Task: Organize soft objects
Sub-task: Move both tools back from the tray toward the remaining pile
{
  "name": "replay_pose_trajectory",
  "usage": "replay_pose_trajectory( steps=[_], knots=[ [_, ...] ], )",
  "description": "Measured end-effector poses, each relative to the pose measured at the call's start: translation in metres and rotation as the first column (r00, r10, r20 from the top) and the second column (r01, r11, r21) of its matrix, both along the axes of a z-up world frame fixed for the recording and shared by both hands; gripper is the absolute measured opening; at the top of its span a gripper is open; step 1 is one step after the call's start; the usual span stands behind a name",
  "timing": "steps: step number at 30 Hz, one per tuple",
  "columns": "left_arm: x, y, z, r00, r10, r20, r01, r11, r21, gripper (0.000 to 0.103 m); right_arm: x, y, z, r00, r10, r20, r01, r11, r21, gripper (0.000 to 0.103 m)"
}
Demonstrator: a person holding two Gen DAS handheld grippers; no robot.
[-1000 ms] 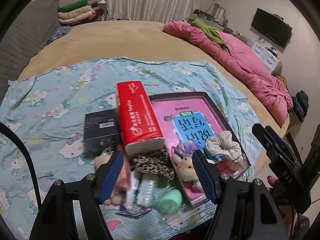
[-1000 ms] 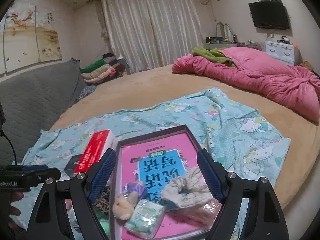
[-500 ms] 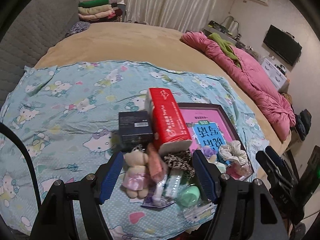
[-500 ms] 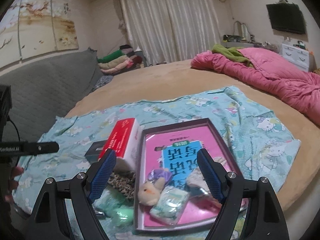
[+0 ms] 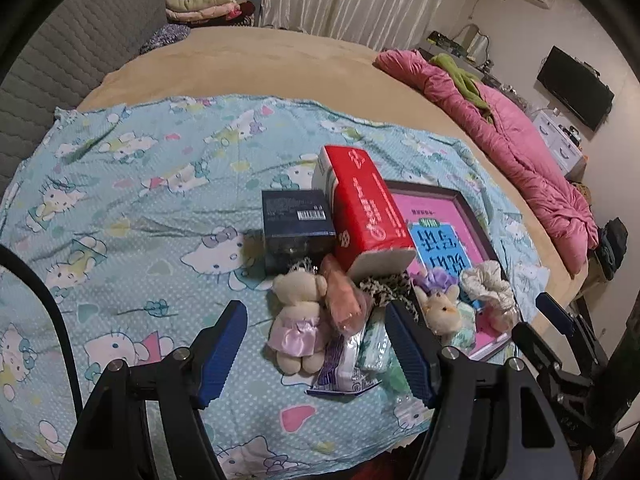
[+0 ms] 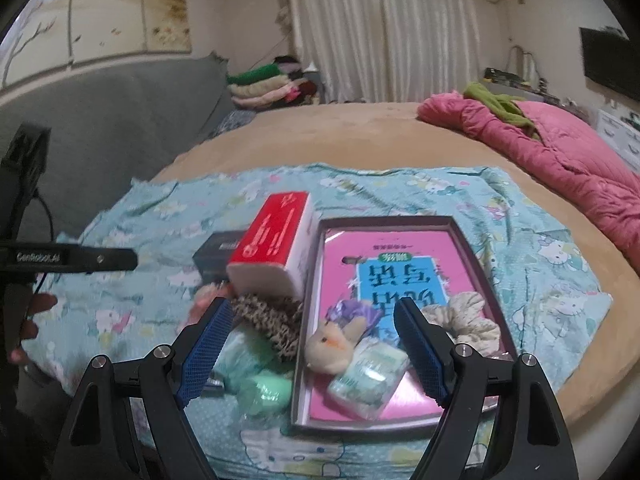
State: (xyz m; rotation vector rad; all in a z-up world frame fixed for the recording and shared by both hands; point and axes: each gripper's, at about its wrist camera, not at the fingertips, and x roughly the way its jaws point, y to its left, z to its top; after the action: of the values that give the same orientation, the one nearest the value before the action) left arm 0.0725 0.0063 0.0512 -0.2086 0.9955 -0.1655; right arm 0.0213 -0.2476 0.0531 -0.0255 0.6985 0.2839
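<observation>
Both claws, left claw (image 5: 314, 348) and right claw (image 6: 314, 354), gape wide and empty above the bed's (image 5: 256, 56) near edge, presumably choosing among soft toys heaped beside the tray (image 6: 386, 220).

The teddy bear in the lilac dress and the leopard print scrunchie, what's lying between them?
In the left wrist view, a pink plush toy in clear wrap lies between the teddy bear and the leopard print scrunchie, leaning against the bear.
</observation>
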Motion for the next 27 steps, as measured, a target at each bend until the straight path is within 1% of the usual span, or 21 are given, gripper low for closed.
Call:
replay_pose_trajectory(
  steps=[6,13,27],
  knots=[
    [0.001,-0.004,-0.012,1.0,-0.015,-0.018,0.015,1.0,-0.007,0.071,-0.004,0.018,-0.011,0.997,0.076,-0.028,-0.077,0.995,-0.061,0.084],
    [0.002,-0.004,-0.023,0.999,-0.013,-0.044,0.012,1.0,-0.007,0.071,-0.01,0.046,-0.026,0.978,0.197,-0.074,-0.206,0.968,-0.146,0.084],
    [0.004,-0.012,-0.04,0.995,-0.038,-0.088,0.038,0.999,-0.005,0.071,-0.009,0.063,-0.047,0.954,0.257,-0.155,-0.285,0.937,-0.199,0.084]
  ],
)
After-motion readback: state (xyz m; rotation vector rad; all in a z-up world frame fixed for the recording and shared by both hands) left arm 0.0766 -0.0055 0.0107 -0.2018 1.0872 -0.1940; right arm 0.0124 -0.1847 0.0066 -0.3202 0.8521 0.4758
